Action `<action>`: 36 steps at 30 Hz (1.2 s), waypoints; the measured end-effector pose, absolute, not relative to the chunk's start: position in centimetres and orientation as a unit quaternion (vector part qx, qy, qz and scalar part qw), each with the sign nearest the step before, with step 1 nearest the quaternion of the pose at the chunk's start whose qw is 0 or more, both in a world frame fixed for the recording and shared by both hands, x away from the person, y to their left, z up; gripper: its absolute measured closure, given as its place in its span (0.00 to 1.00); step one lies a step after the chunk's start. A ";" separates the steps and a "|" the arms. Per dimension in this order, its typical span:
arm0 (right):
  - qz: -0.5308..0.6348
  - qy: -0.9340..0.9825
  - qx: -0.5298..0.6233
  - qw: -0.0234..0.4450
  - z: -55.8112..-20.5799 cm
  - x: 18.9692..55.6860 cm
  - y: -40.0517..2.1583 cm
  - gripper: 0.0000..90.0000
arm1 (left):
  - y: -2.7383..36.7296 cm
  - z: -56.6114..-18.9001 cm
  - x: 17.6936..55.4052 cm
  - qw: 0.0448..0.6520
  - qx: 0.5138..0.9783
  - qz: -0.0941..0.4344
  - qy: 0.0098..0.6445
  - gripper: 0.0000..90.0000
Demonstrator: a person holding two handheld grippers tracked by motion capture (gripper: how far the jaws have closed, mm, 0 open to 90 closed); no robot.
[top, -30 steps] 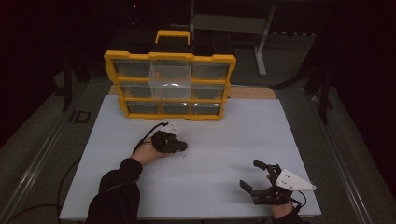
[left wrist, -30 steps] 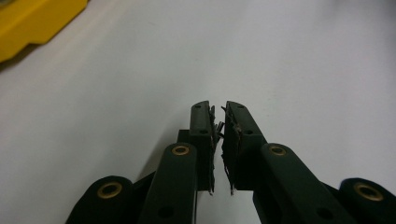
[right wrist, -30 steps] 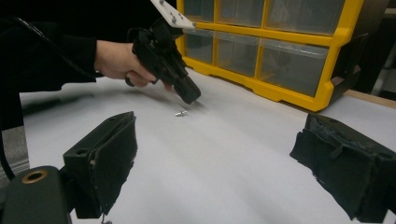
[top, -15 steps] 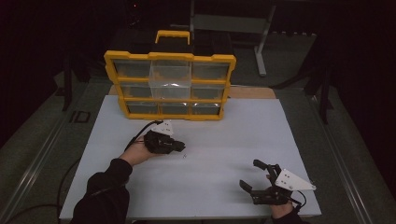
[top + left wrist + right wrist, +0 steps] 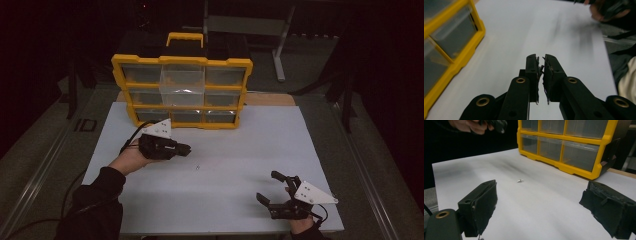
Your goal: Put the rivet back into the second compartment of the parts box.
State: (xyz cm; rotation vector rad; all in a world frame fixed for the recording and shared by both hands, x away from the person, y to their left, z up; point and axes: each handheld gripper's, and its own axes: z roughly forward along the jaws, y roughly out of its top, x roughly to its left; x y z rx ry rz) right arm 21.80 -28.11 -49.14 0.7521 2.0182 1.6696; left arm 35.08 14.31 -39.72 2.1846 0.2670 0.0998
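High view: a yellow organizer box (image 5: 182, 92) with clear drawers stands upright at the far edge of a white board (image 5: 240, 150). The left gripper (image 5: 184, 149) is held above the board just in front of the box, pointing to the right, its jaws pressed almost together with nothing visible between them. A tiny screw (image 5: 198, 167) lies alone on the board, a little in front of that gripper's tip. The right gripper (image 5: 267, 187) sits low near the front right corner of the board, its jaws spread wide and empty.

Left gripper view: the two black jaws nearly meet, a thin slit between their worn pads (image 5: 534, 72), nothing pinched. The box sits at the left and the board stretches ahead.

Right gripper view: the jaws stand far apart. Between and beyond them the screw (image 5: 520, 180) rests on the board, well short of the box (image 5: 564, 142).
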 end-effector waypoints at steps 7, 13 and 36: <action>0.600 0.724 0.271 0.206 -49.1 21.8 -28.2 0.12 | 15.6 -35.8 35.2 0.476 0.872 0.044 0.102 0.90; 0.600 0.725 0.269 0.206 -49.1 21.8 -28.1 0.12 | 16.1 -32.9 35.2 0.489 0.866 0.053 0.094 0.90; 0.604 0.724 0.267 0.200 -49.2 21.8 -28.1 0.12 | 17.4 -22.9 38.5 0.538 0.829 0.114 0.103 0.90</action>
